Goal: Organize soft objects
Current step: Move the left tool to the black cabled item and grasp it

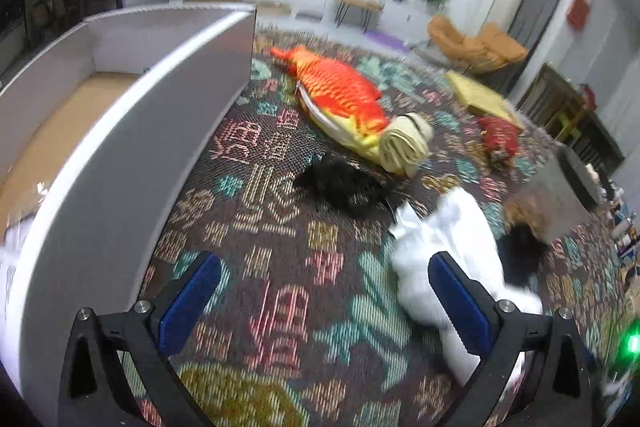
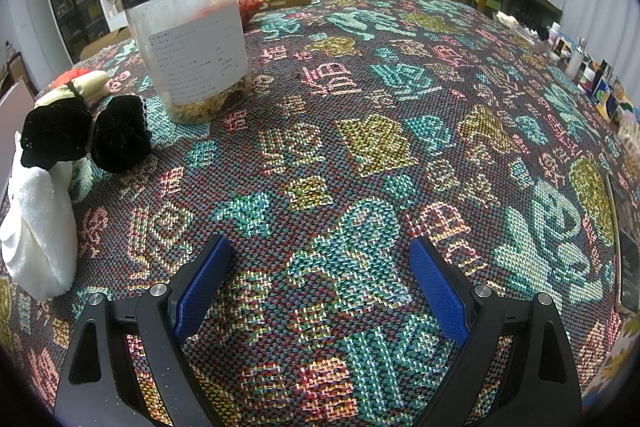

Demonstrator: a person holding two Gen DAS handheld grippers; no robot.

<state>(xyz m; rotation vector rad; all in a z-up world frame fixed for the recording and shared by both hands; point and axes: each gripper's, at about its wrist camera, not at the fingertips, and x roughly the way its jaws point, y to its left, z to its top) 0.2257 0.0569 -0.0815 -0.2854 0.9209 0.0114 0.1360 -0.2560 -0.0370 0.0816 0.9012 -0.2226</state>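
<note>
Left tool (image 1: 324,291): jaws spread wide, nothing between the blue pads, hanging over the patterned woven rug (image 1: 280,227). Frame is motion-blurred, so fine contact is hard to read.

Key relation: the white fluffy soft cloth bundle (image 1: 436,251) lies just right of the left tool, partly behind its right pad; can't tell if it touches. Its long axis runs roughly along the tool's pointing direction, tilted a bit left. The black fuzzy soft item (image 1: 344,187) lies further ahead, beyond it the orange-and-yellow fish-shaped plush (image 1: 340,95) lying diagonally, cream rolled end toward us. The grey-walled open box with a brown floor (image 1: 132,99) is immediately left of the left tool.

Right tool (image 2: 320,283): also wide, empty, bare rug ahead. The white bundle (image 2: 36,239) and black fuzzy item (image 2: 84,135) are far to its left edge; clear plastic jar with black lid (image 2: 192,43) ahead-left.

Judgement: left tool is nearer; shift right, close across the bundle's short axis, then swing left to the box.
</note>
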